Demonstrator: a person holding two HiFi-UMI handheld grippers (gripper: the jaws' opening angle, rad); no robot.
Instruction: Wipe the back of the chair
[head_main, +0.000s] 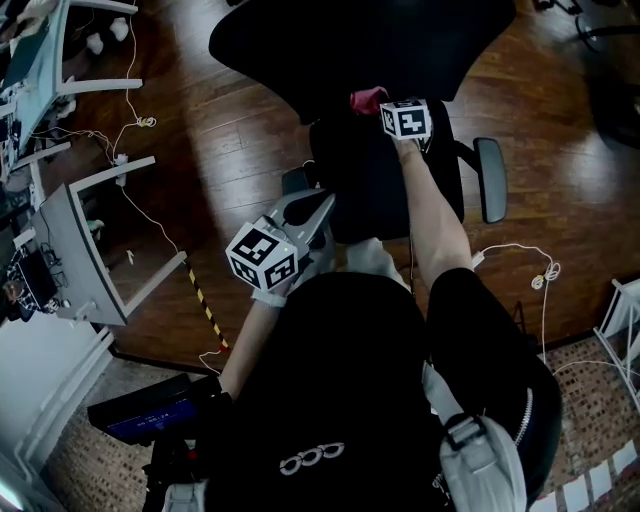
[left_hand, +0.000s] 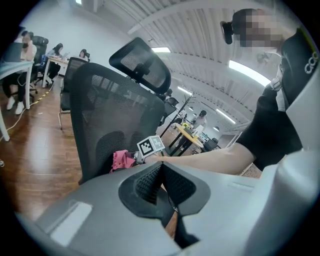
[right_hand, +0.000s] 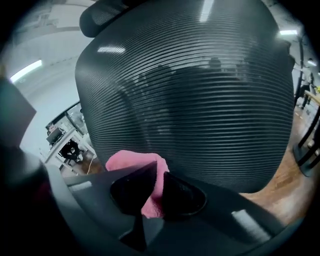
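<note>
Wood floor (head_main: 230, 130) under black office chair (head_main: 365, 190). Mesh backrest (right_hand: 190, 100) stood upright, long axis vertical, headrest (left_hand: 142, 67) on top, front face toward person. Right gripper (right_hand: 159, 172) jaws clamped on pink cloth (right_hand: 132, 162), cloth against lower backrest. Left gripper (left_hand: 161, 167) jaws closed together, nothing between, held near person's body, apart from chair.
</note>
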